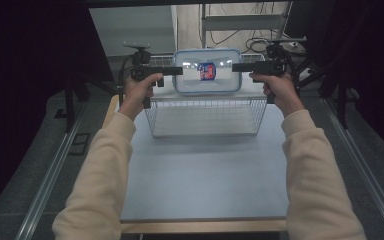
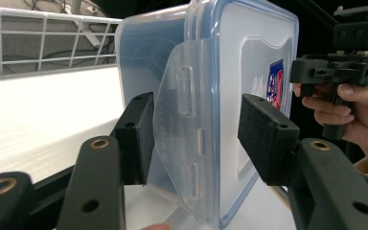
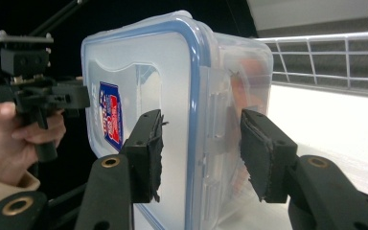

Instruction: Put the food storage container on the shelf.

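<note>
A clear plastic container (image 1: 190, 84) with a blue-rimmed lid and a red-and-blue sticker (image 1: 207, 71) hangs level over the far part of a wire basket (image 1: 205, 118). My left gripper (image 1: 179, 71) clamps its left end and my right gripper (image 1: 236, 67) its right end. In the left gripper view, the left gripper (image 2: 196, 139) has its jaws astride the container (image 2: 211, 72) at a side latch, pads against lid and base. In the right gripper view, the right gripper (image 3: 199, 153) pinches the container (image 3: 139, 72) the same way across its rim.
The wire basket stands at the far end of a pale blue table (image 1: 205, 175). Metal rails run along both sides of the table. Behind the basket are stands, cables and dark curtains.
</note>
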Demonstrator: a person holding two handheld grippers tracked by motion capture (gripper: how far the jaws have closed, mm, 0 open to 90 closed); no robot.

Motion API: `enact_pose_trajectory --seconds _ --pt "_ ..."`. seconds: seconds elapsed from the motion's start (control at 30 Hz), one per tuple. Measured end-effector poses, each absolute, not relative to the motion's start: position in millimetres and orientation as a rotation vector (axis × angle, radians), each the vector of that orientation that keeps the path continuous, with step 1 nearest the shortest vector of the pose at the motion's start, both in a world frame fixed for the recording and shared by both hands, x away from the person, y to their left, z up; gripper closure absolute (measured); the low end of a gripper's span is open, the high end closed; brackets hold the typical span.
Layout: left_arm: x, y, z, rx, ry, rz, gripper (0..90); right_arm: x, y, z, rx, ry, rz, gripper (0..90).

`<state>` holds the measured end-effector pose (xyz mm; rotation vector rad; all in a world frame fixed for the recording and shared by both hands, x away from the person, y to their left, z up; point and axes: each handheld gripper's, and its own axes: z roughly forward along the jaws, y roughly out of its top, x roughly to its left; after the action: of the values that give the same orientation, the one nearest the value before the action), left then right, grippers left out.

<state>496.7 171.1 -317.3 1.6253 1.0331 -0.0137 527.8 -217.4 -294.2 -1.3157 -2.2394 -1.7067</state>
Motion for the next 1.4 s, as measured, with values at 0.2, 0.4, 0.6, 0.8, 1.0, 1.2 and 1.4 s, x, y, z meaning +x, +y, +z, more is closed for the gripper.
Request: enact_pose_trajectory --seconds 0.2,0.4,0.6,0.8,1.0,1.2,1.4 --pt "505 171 -317 1.595 1.092 -0.064 47.4 537 -216 -294 -1.401 -2.176 -1.676 50.3" --pt "521 169 -328 1.588 1.158 -0.191 37.9 545 -214 -298 -1.546 -2.115 -1.608 56.2" --pt "532 172 -339 1.516 1.19 -0.263 35.3 545 -212 -298 -1.627 -2.118 -1.575 55.2" --pt "533 169 -338 1.511 1.214 -0.221 27.4 542 -212 -299 -1.619 -2.132 -1.611 50.9" --pt "523 163 -330 1.544 1.211 -0.101 19.1 528 -215 -290 -1.581 -2.212 -1.687 44.9" --pt "506 161 -318 1.57 1.191 0.008 18.2 508 -225 -287 -1.503 -2.303 -1.729 39.5" --pt "476 162 -309 1.608 1.134 0.061 18.2 495 -239 -297 -1.425 -2.318 -1.76 33.4"
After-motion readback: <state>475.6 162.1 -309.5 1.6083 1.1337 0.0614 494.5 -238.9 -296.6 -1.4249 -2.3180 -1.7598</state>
